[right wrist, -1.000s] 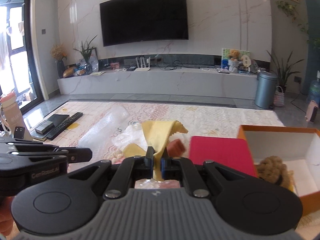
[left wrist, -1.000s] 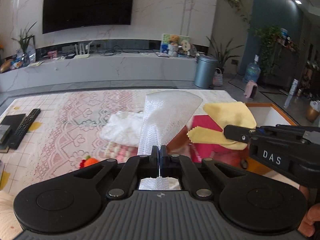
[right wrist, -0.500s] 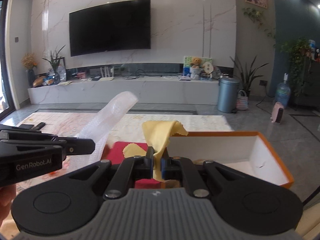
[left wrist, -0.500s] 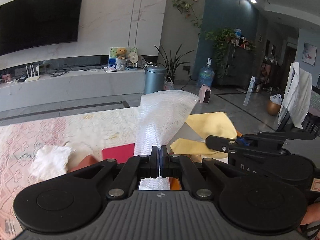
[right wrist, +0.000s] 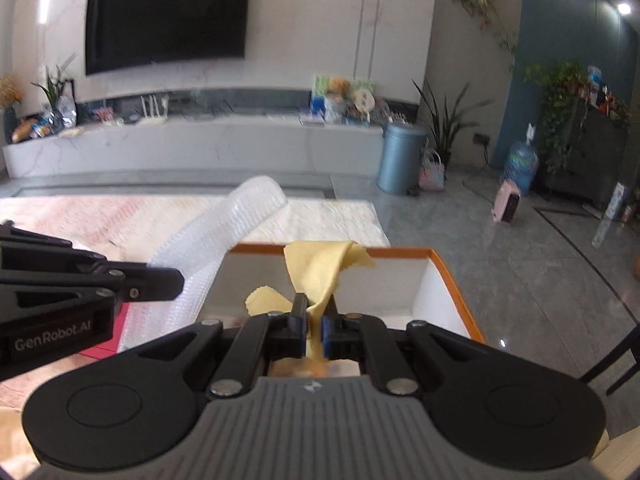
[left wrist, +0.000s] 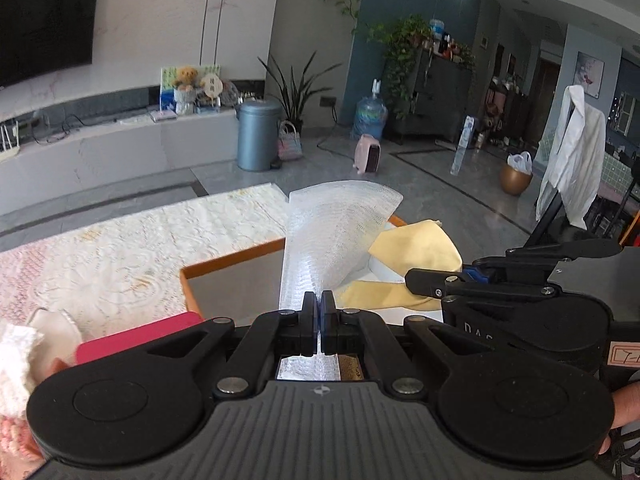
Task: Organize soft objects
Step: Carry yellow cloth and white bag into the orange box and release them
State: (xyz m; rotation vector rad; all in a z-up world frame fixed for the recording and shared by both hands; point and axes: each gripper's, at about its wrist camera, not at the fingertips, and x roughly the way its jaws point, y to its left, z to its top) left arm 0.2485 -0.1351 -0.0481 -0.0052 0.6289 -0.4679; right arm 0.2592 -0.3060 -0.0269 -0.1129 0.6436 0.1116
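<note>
My left gripper (left wrist: 319,304) is shut on a sheet of clear bubble wrap (left wrist: 332,240) that stands up in front of it. My right gripper (right wrist: 314,312) is shut on a yellow cloth (right wrist: 320,268) that flops over its tips. Both hang over the orange-rimmed white box (right wrist: 436,280), whose rim (left wrist: 240,254) also shows in the left wrist view. In the left wrist view the right gripper (left wrist: 416,280) holds the yellow cloth (left wrist: 416,248) just right of the bubble wrap. In the right wrist view the left gripper (right wrist: 176,280) carries the bubble wrap (right wrist: 224,232) at the box's left edge.
A red flat item (left wrist: 136,338) and a white fluffy cloth (left wrist: 16,352) lie left of the box on the lace-patterned tablecloth (left wrist: 120,256). Something brown lies in the box under my right gripper (right wrist: 296,368). A hand (left wrist: 624,408) shows at the far right.
Both grippers have swung to the right with their loads, from above the tablecloth and the pile of soft things to above the orange-rimmed box. The grips are unchanged.
</note>
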